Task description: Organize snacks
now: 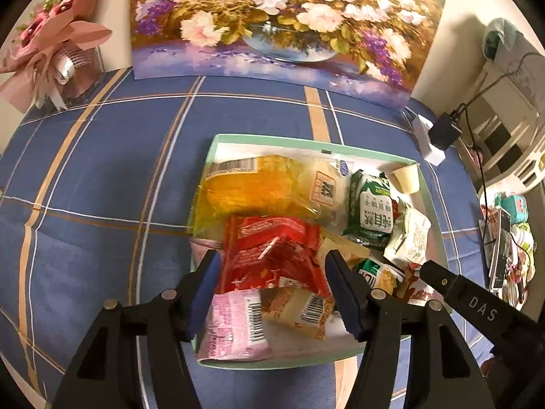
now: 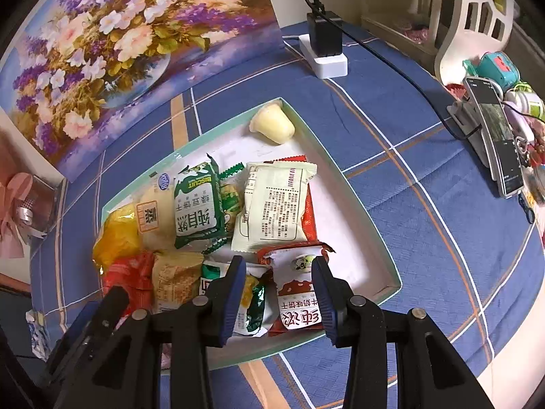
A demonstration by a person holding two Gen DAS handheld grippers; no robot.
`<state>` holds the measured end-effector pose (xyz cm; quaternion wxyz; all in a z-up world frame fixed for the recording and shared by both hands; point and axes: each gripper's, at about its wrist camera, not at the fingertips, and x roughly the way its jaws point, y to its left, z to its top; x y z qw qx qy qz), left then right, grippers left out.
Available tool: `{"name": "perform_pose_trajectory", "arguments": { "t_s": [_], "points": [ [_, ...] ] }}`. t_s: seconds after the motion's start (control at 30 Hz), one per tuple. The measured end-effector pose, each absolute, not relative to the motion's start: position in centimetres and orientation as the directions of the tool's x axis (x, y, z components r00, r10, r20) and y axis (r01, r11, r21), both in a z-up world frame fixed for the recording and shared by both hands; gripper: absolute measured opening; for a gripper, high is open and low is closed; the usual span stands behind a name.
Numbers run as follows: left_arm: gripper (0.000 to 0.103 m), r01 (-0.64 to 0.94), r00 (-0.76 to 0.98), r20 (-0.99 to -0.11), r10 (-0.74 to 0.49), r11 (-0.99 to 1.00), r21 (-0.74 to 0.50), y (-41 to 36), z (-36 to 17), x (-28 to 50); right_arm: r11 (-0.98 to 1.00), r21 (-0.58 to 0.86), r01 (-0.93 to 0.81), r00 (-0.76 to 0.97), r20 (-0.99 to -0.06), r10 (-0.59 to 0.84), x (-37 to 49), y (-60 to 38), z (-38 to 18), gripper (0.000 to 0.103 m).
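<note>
Over the left wrist view, the left hand-held gripper (image 1: 270,289) hangs with its jaws spread wide on either side of a crinkled red snack packet (image 1: 272,255), not pressing it. That packet lies atop a heap inside a shallow mint-green tray (image 1: 308,140) on the blue plaid table (image 1: 102,170) — beside a large yellow bag (image 1: 262,187), a green-and-white biscuit pack (image 1: 373,209), a pink packet (image 1: 231,323) and a small pale jelly cup (image 1: 407,177) in the tray's far corner.

From the right wrist view, the right hand-held gripper (image 2: 279,296) is also spread wide — its blue-padded fingers (image 2: 235,298) flank a red-and-white biscuit packet (image 2: 298,296) near the tray's front edge, apart from both sides. A cream packet (image 2: 272,208) lies label-down just behind it.
</note>
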<state>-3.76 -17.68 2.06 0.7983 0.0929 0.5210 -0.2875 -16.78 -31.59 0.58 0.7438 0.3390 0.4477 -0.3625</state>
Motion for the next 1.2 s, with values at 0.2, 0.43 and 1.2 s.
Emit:
{"name": "perform_pose_trajectory", "arguments": {
  "t_s": [0.2,0.43,1.2],
  "points": [
    [0.082,0.451,0.369,-0.896,-0.246,0.891,-0.059,-15.3,1.8,-2.4,0.539,0.170,0.825,0.336,-0.914,-0.225,-15.9,-30.9,0.5,0.054],
    [0.090,0.340,0.414,-0.905,-0.100,0.939,0.052,-12.0,1.4,0.2,0.612,0.142,0.778,0.350,-0.907,-0.235,-14.1,-29.1,0.6,0.076],
    [0.103,0.312,0.455,-0.889,-0.048,0.944,0.109,-7.1,2.3,0.4,0.700,0.082,0.710,0.380,-0.881,-0.281,-12.4,-24.2,1.7,0.103]
  ]
}}
